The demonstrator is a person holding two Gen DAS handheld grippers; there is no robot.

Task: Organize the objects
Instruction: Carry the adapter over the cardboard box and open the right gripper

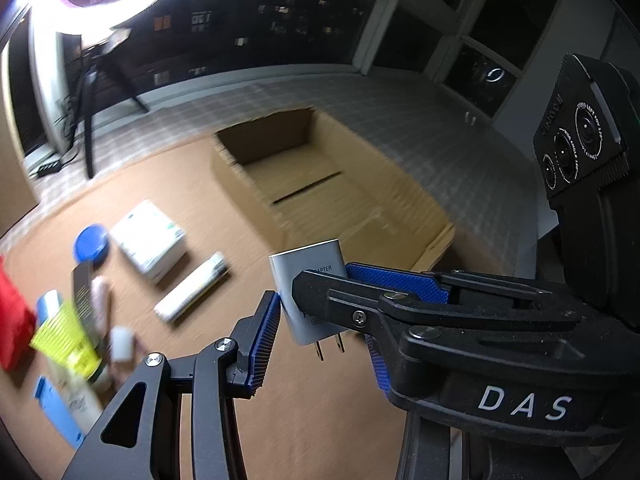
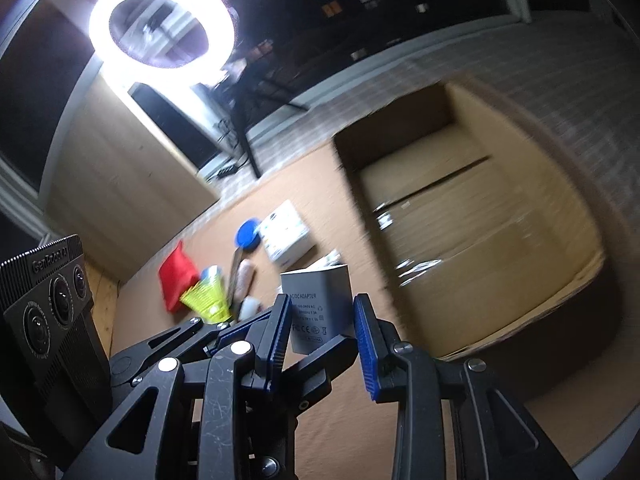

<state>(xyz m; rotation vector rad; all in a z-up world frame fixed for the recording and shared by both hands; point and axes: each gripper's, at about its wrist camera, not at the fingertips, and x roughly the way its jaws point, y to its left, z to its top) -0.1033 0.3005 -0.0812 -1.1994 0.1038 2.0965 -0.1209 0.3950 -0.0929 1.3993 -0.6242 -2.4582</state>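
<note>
The grey power adapter [image 1: 308, 292] sits in the lower middle of the left wrist view, its prongs pointing down, held up off the brown floor mat [image 1: 320, 400]. The right gripper [image 1: 320, 280] reaches in from the right of that frame and is clamped on the adapter, one blue pad behind it and one black finger across its front. The left gripper [image 1: 324, 344] has its fingers apart; its left pad [image 1: 266, 340] stands just beside the adapter's edge, whether touching is unclear. In the right wrist view the adapter [image 2: 318, 304] stands between the blue pads [image 2: 364, 344] at lower centre. The open cardboard box [image 1: 256, 196] lies beyond, at centre.
</note>
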